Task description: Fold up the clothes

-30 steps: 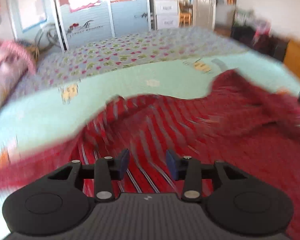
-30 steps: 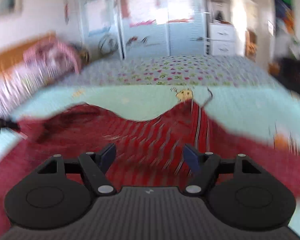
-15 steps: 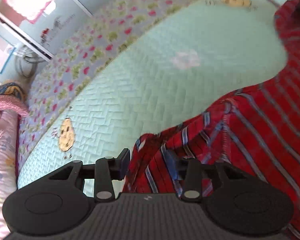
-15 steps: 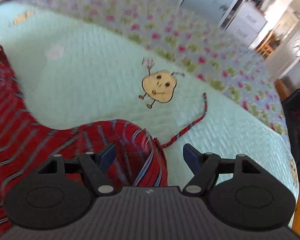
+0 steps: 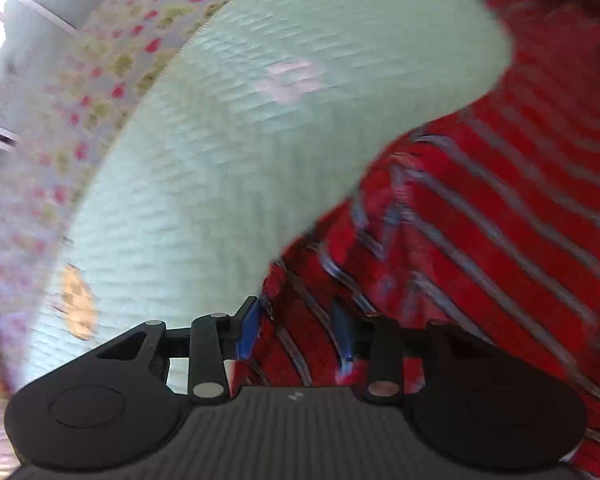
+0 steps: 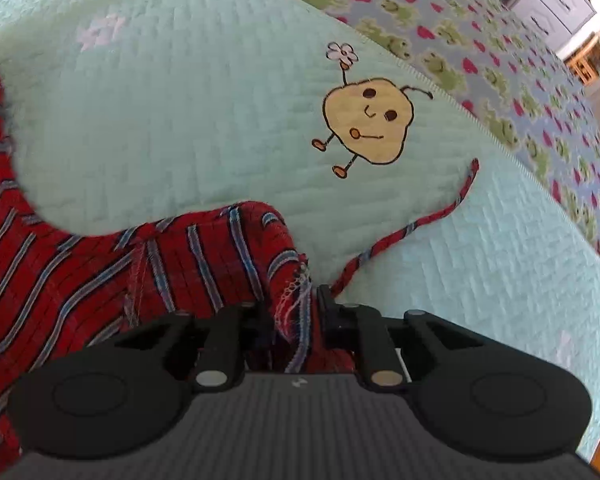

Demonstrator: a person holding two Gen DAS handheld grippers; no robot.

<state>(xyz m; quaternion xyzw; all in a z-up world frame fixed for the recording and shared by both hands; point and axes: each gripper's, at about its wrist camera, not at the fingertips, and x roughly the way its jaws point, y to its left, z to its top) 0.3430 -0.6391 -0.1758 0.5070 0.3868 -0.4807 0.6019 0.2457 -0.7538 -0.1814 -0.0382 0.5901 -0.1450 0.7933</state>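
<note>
Mint-green quilted bedspread (image 6: 172,128) fills most of both wrist views, stitched in a brick-like pattern, with a floral sheet (image 6: 500,80) of pink hearts and green frogs along its far edge. On the bedspread lies the red striped garment (image 6: 80,280), a knitted-looking cloth in bright red with thin grey-blue and dark stripes; it spreads across the lower left of the right wrist view and the right half of the left wrist view (image 5: 480,220), rumpled, its edge curving and bunched near both tools. A thin red-striped cord (image 6: 412,228) trails from the garment over the bedspread, ending just beside a yellow cartoon figure (image 6: 368,120) printed on the quilt; a pale pink flower patch (image 5: 288,80) shows farther off. Left view is motion-blurred. Right gripper (image 6: 296,312) has just been closing, jaws now narrow, a frayed corner of the garment pinched between them. Left gripper (image 5: 296,328) stands partly closed, blue pads (image 5: 248,328) on each side of a fold of garment; grip looks firm, cloth fills the gap.
</note>
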